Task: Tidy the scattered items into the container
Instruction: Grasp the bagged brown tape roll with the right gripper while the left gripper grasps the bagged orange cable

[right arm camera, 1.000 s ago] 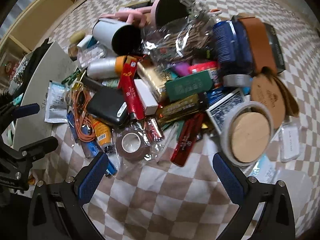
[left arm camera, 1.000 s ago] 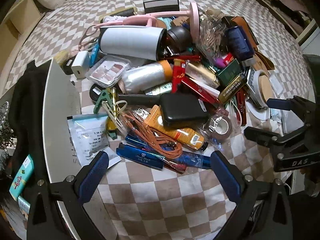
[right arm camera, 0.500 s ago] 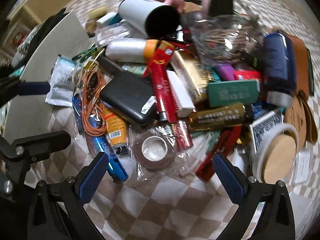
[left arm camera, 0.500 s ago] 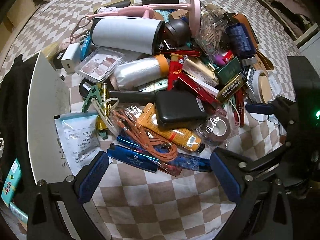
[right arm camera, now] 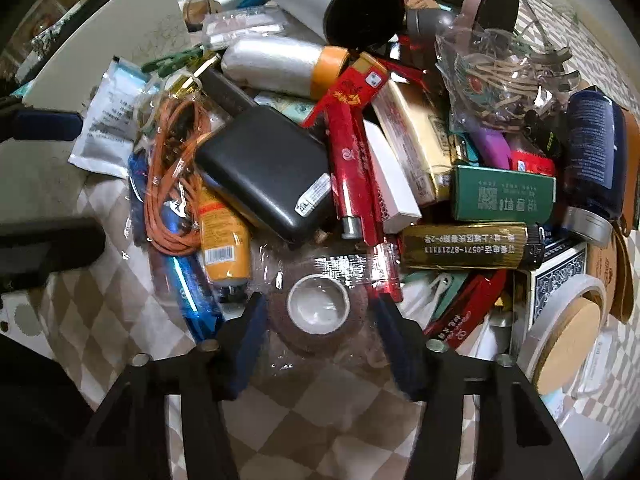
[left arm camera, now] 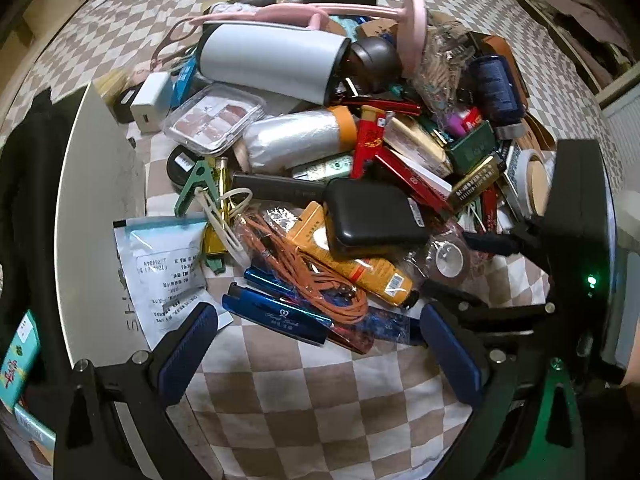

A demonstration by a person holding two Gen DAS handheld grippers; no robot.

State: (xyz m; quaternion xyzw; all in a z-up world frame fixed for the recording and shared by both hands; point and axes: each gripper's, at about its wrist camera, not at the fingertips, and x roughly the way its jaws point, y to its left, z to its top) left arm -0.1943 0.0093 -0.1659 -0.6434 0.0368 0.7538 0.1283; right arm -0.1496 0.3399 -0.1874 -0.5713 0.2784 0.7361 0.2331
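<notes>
Right wrist view: on the checkered cloth [right arm camera: 340, 432] lies a big pile, and at its near edge the wrapped tape roll [right arm camera: 318, 310] sits between the half-closed fingers of the right gripper [right arm camera: 320, 340]; contact is unclear. The left gripper [left arm camera: 320, 344] hangs wide open and empty before the blue pen case [left arm camera: 276, 318].

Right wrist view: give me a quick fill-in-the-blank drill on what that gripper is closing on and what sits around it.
1. The right gripper has its fingers on either side of a wrapped roll of ____.
2. The tape roll lies on the ____-patterned cloth.
3. The black power bank rests partly on an ____ tube.
4. The left gripper holds ____.

Missing words: tape; checkered; orange; nothing
</notes>
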